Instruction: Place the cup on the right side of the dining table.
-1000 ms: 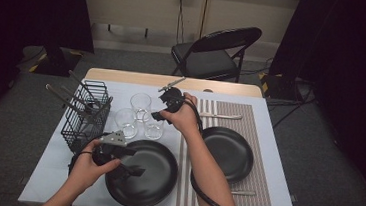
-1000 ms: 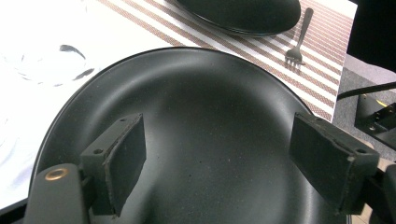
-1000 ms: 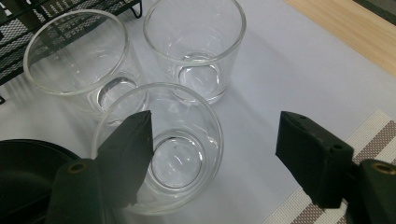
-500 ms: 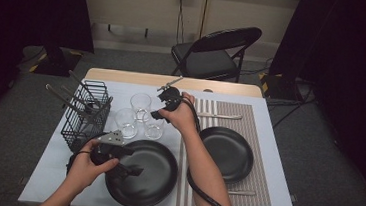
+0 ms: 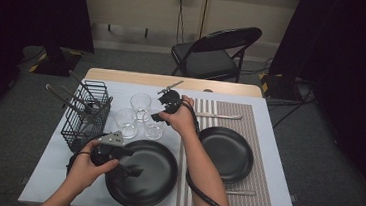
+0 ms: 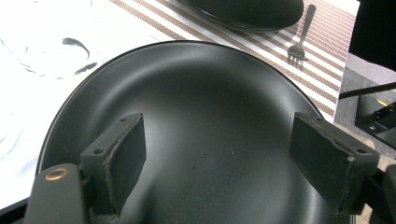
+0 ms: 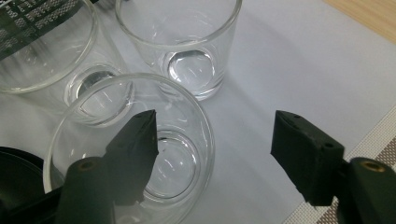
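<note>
Nearest glass (image 7: 128,144), clear and upright, on the white table (image 5: 276,156) just left of the striped mat (image 5: 243,113), front of a cluster of three. Second glass (image 7: 184,44) behind it, third glass (image 7: 51,51) to its side, both close, apparently not touching. Right gripper (image 7: 212,149) poised over the near one: one jaw dipping inside the rim, the other outside over bare table, so the glass wall sits in the gap. Jaws apart, just been closing a little, pads not yet pressing on glass. Looks like the reach-and-grasp step, a rim pinch about to happen. Next move: lower slightly, squeeze gently on the wall, lift straight up to avoid knocking the neighbours. Slippery glass, thin rim, so a firm, square grip wanted.

In the high view, same right gripper (image 5: 163,110) over the glasses beside the wire rack (image 5: 85,117) with its utensils. Left gripper (image 6: 224,158) hovering above the big black plate (image 6: 210,107), jaws wide apart, nothing between them. Smaller plate (image 5: 225,153) on the mat, fork (image 6: 299,39) beside it, knife (image 5: 218,115) at the mat's far end.
</note>
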Demonstrator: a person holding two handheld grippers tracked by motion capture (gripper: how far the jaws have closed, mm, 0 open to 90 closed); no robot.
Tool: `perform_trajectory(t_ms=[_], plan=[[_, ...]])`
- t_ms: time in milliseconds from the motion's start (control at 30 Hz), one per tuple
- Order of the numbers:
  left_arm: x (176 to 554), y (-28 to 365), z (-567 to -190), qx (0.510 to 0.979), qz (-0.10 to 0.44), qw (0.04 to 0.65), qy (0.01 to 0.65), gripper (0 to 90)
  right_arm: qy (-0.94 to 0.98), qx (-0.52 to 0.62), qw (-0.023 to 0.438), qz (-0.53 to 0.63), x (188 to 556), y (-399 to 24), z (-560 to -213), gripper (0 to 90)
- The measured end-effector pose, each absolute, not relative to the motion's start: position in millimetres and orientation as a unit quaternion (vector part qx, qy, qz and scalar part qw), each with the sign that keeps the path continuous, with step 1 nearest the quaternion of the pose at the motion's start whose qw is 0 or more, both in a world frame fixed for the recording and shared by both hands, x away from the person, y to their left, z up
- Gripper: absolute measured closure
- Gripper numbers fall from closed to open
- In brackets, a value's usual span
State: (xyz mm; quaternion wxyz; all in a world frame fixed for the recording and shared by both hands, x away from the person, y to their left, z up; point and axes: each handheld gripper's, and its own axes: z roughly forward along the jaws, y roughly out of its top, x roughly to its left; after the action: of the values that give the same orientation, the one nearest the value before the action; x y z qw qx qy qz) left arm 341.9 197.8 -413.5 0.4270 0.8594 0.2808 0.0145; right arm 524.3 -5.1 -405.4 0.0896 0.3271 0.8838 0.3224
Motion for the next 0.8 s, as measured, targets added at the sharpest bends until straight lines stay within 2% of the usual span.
perform_trajectory(t_ms=[367,533,567,700,800], plan=[[342,196,-415,0.860,0.013,0.426,0.279,18.6,0.885,0.331,0.075,0.319,523,-8,-415,45.7],[342,195,-417,0.862,0.012,0.424,0.278,18.7,0.880,0.346,0.062,0.319,523,-10,-421,57.4],[342,195,-417,0.862,0.012,0.424,0.278,18.7,0.880,0.346,0.062,0.319,523,-10,-421,57.4],[342,196,-417,0.864,0.013,0.420,0.278,18.7,0.876,0.355,0.038,0.326,522,-8,-421,71.4],[342,197,-417,0.861,0.013,0.424,0.280,18.7,0.879,0.356,0.053,0.312,521,-4,-422,78.3]])
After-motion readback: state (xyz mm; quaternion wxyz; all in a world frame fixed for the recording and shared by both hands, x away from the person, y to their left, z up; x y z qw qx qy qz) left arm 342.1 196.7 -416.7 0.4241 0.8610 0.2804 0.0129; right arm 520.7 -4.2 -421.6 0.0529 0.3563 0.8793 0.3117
